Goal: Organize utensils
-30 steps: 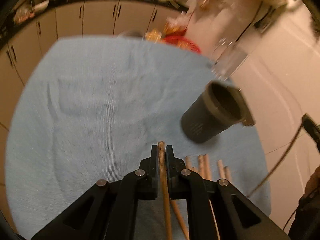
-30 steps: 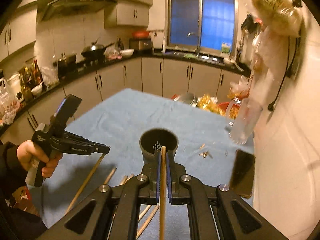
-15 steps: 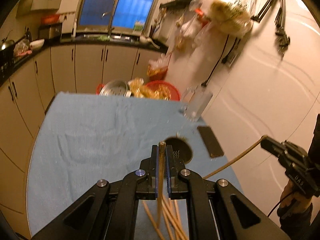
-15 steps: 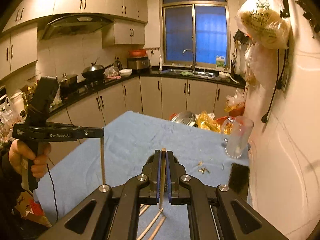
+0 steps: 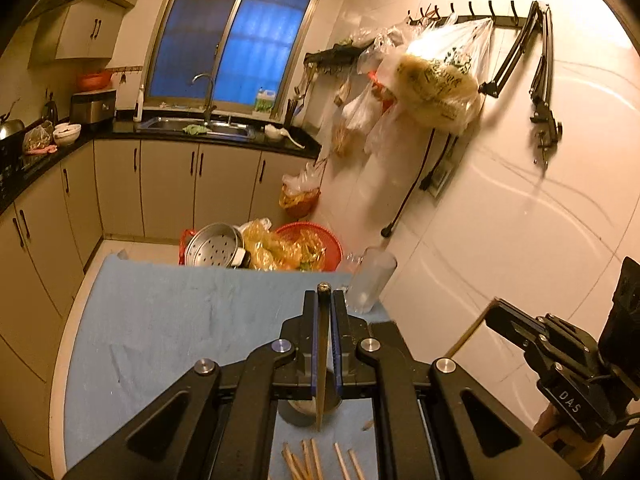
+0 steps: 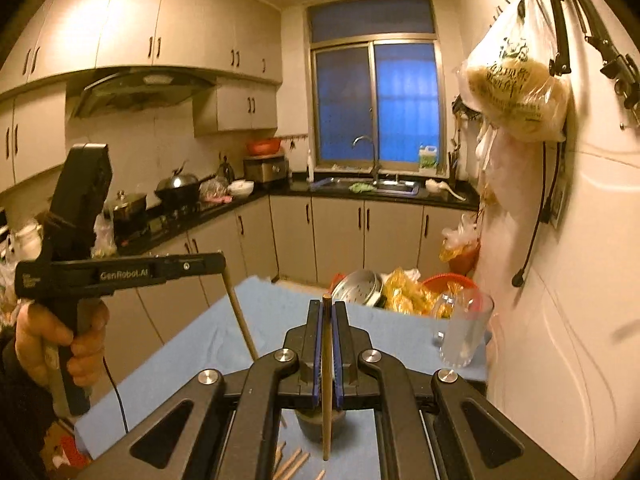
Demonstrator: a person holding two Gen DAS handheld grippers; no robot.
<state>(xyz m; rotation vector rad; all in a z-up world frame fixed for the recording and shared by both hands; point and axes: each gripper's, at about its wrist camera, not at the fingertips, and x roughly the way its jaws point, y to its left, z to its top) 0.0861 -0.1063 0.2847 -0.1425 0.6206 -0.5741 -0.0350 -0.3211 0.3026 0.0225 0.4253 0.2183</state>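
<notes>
Chopsticks clamped in both grippers above the dark holder on the blue cloth.

Left wrist view: left gripper [image 5: 324, 312] is clenched on one chopstick [image 5: 321, 368], held near upright, its lower tip over the dark utensil holder [image 5: 298, 416]. Loose chopsticks [image 5: 316, 458] lie on the blue cloth [image 5: 160, 328] just in front of the holder. Clear glass mug [image 5: 370, 284] stands at the cloth's far edge.
Right wrist view: right gripper [image 6: 327, 320] grips a second chopstick [image 6: 327, 392], upright, its tip just in front of the holder [image 6: 316, 426]. Left hand [image 6: 56, 340] holds its tool at left, chopstick hanging down from the tip.
</notes>
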